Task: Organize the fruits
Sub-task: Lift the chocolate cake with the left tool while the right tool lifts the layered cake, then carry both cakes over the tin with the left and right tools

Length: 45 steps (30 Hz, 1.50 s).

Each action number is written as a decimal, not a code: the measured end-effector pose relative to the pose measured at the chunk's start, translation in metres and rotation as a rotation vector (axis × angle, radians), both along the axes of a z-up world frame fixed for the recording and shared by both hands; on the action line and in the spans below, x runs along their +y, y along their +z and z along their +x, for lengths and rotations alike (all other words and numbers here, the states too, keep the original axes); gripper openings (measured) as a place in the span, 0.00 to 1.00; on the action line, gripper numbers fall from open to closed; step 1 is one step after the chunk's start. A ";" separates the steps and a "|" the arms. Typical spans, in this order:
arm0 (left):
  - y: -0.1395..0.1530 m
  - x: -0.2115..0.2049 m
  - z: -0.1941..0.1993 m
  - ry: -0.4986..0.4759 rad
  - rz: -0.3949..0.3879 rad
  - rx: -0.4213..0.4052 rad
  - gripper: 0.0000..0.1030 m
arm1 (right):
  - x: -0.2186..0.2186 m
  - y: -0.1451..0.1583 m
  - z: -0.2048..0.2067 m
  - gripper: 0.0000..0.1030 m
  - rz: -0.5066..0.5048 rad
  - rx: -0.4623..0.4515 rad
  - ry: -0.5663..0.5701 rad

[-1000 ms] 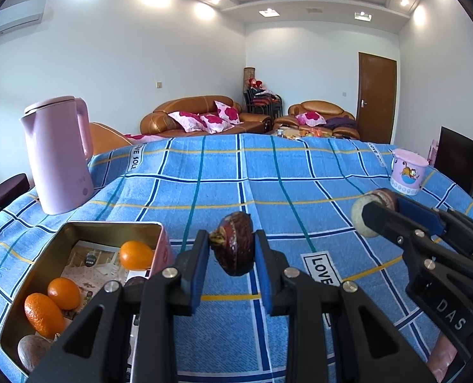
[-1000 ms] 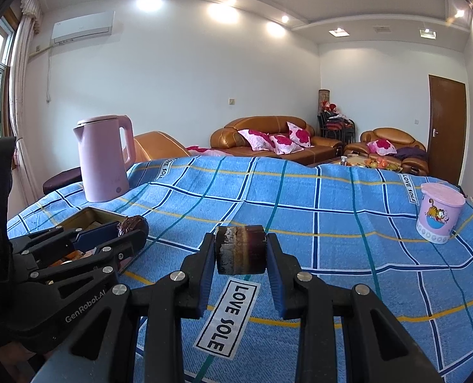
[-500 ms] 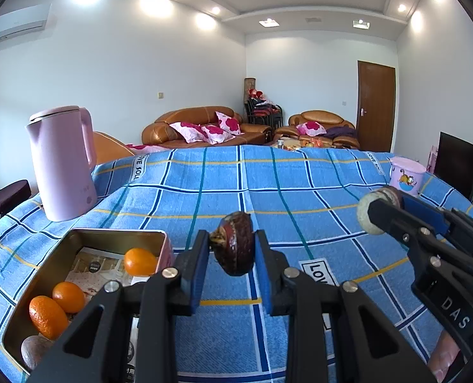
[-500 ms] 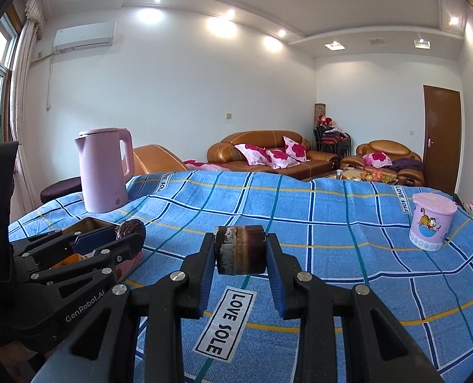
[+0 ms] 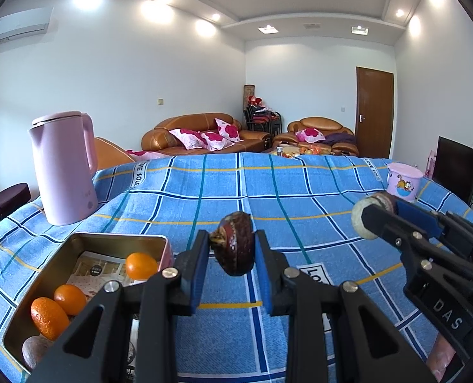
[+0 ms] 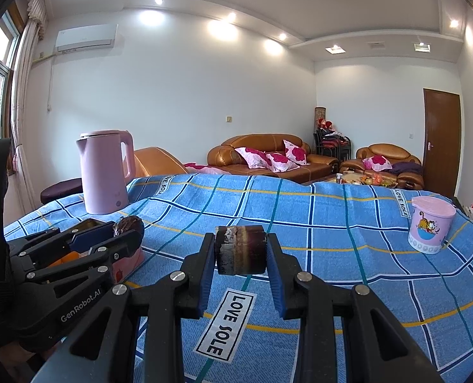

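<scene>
My left gripper (image 5: 231, 255) is shut on a dark brown water chestnut (image 5: 235, 247), held above the blue checked cloth just right of a metal tin (image 5: 38, 284). The tin holds three orange kumquats (image 5: 140, 265) and a pale round fruit (image 5: 33, 349). My right gripper (image 6: 240, 255) is shut on a dark sugarcane piece (image 6: 240, 250), held above the cloth; it shows at the right of the left wrist view (image 5: 372, 220). The left gripper with its chestnut also shows at the left of the right wrist view (image 6: 126, 228).
A pink kettle (image 5: 64, 169) stands on the cloth beyond the tin. A pink cartoon cup (image 6: 431, 226) stands at the far right. A "LOVE SOLE" label (image 6: 227, 322) lies on the cloth under the right gripper. Sofas stand behind the table.
Both grippers have tilted up a little with their loads, so the table sits lower in both views. Both grips are unchanged.
</scene>
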<state>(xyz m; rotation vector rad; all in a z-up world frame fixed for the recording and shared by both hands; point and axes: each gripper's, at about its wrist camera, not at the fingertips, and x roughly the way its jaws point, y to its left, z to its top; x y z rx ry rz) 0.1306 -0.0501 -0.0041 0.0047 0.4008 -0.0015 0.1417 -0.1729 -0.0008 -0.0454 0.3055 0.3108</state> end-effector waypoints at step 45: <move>0.014 0.127 -0.031 0.194 -0.056 0.085 0.29 | 0.110 0.026 -0.007 0.32 0.000 0.039 0.263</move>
